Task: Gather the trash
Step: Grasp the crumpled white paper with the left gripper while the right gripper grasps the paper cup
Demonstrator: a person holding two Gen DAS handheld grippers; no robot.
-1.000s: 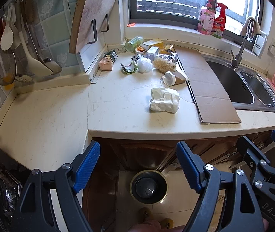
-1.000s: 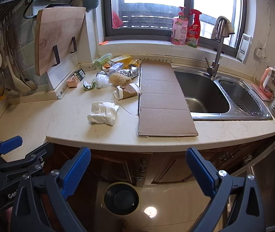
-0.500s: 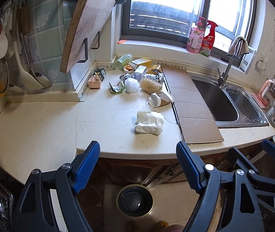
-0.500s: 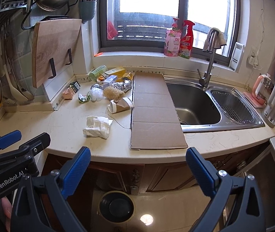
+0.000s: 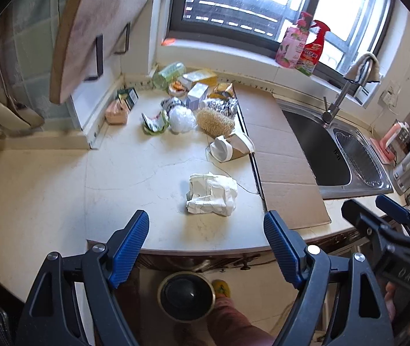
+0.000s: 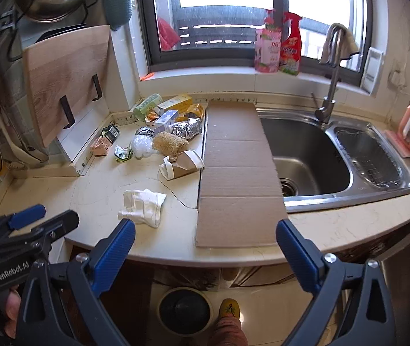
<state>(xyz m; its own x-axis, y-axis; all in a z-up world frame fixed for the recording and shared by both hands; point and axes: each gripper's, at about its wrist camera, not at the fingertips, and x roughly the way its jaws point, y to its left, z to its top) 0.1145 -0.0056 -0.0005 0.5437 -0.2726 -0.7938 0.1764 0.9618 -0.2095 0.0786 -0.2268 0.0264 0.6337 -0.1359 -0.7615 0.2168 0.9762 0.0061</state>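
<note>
The left gripper stands wide open and empty, hanging just short of the counter's front edge; the right gripper is equally spread, holding nothing. Nearest the left jaws lies a crumpled white paper, loose on the counter; behind it a tipped paper cup, then a heap of wrappers and foil by the wall. The bin sits on the floor below. Likely risks: soft paper slipping from a shallow pinch, or a sweep nudging the flat cardboard overhanging the sink
</note>
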